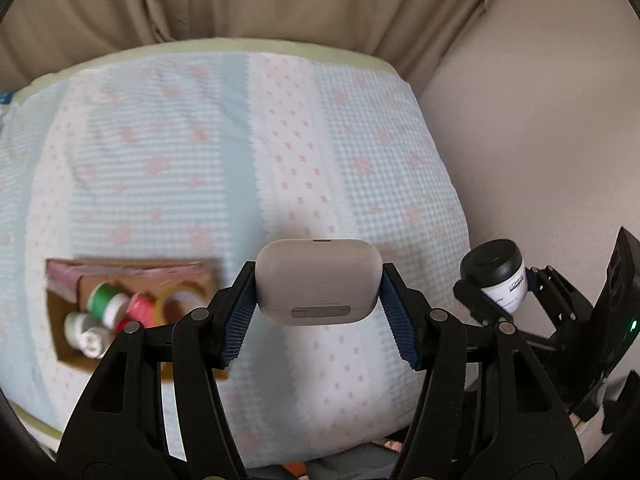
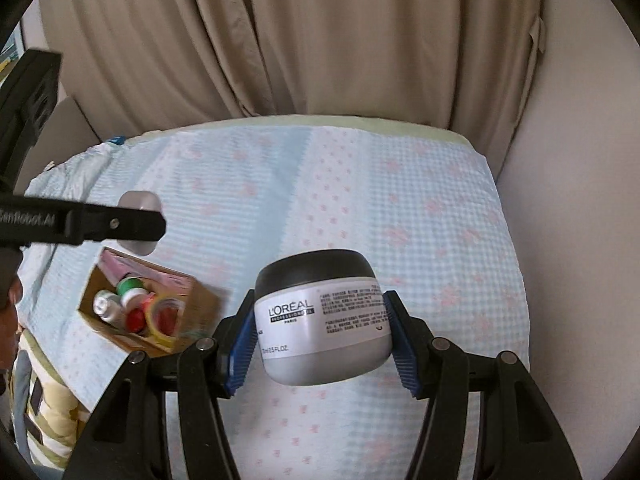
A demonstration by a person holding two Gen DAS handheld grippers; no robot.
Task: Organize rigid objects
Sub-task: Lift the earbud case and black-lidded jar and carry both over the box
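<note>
My left gripper (image 1: 318, 312) is shut on a grey earbud case (image 1: 318, 282), held in the air above the bed; its blue pads press the case's two ends. In the right wrist view that same case (image 2: 138, 202) shows behind the left gripper's black finger. My right gripper (image 2: 322, 336) is shut on a grey cream jar (image 2: 324, 316) with a black lid and a white label, also lifted off the bed. From the left wrist view the jar (image 1: 498, 274) appears at the right, between the right gripper's fingers. A cardboard box (image 2: 150, 312) with tape rolls and small bottles lies on the bed.
The bed (image 1: 240, 140) wears a light blue and white checked cover with pink marks. Beige curtains (image 2: 320, 40) hang behind it and a plain wall (image 2: 580, 200) runs along its right side. The same box (image 1: 132, 312) sits lower left in the left wrist view.
</note>
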